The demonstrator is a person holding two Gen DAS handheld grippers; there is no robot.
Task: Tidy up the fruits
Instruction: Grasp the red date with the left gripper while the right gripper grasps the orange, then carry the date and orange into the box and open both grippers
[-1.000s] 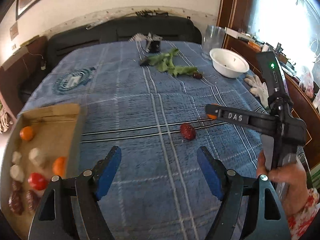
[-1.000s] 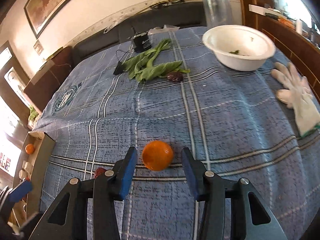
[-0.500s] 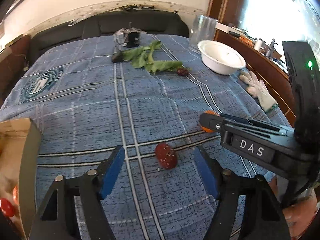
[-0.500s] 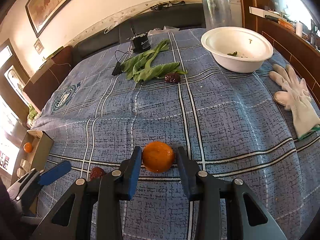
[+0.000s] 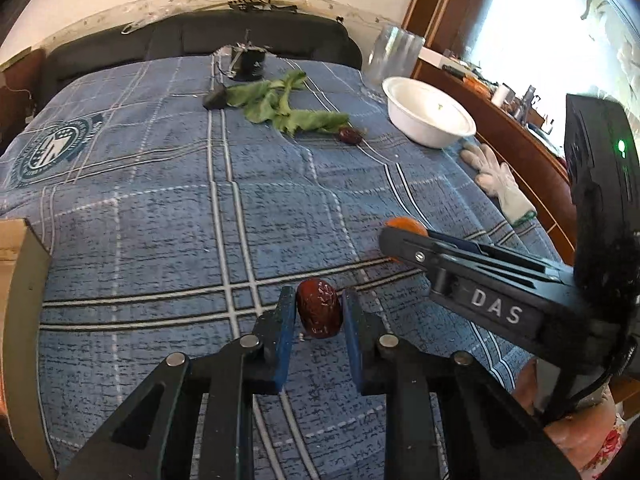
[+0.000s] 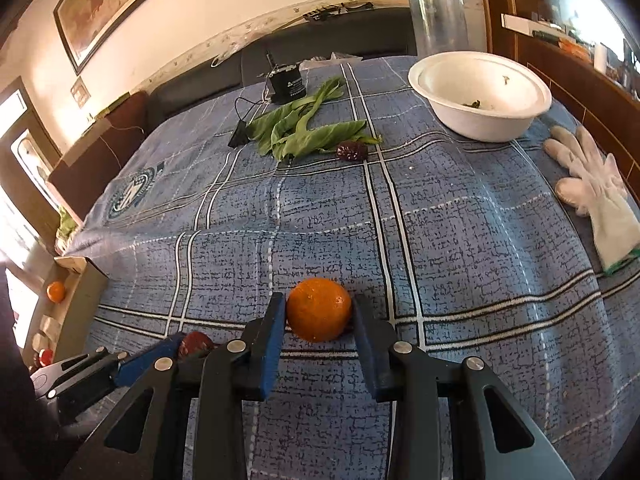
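Both fruits are caught at once: the wrinkled dark-red date [image 5: 319, 313] sits on the blue plaid cloth [image 5: 160, 220] of the counter, pinched between the blue pads of the left hand-held gripper [image 5: 319, 316], jaws drawn narrow against its sides, while just right of the date the round orange tangerine [image 6: 319, 314] is squeezed by the right hand-held gripper [image 6: 319, 320], also low on the cloth. Each looks to be gripped across its middle so it won't roll free on the lift. Left of the date, the brown cardboard box [image 6: 74, 264] already holds another small tangerine [image 6: 55, 291], so that's likely the destination. A second dark date [image 6: 351, 151] waits far beyond, beside green leaves [image 6: 304, 128]. The right tool's arm reads "DAS".
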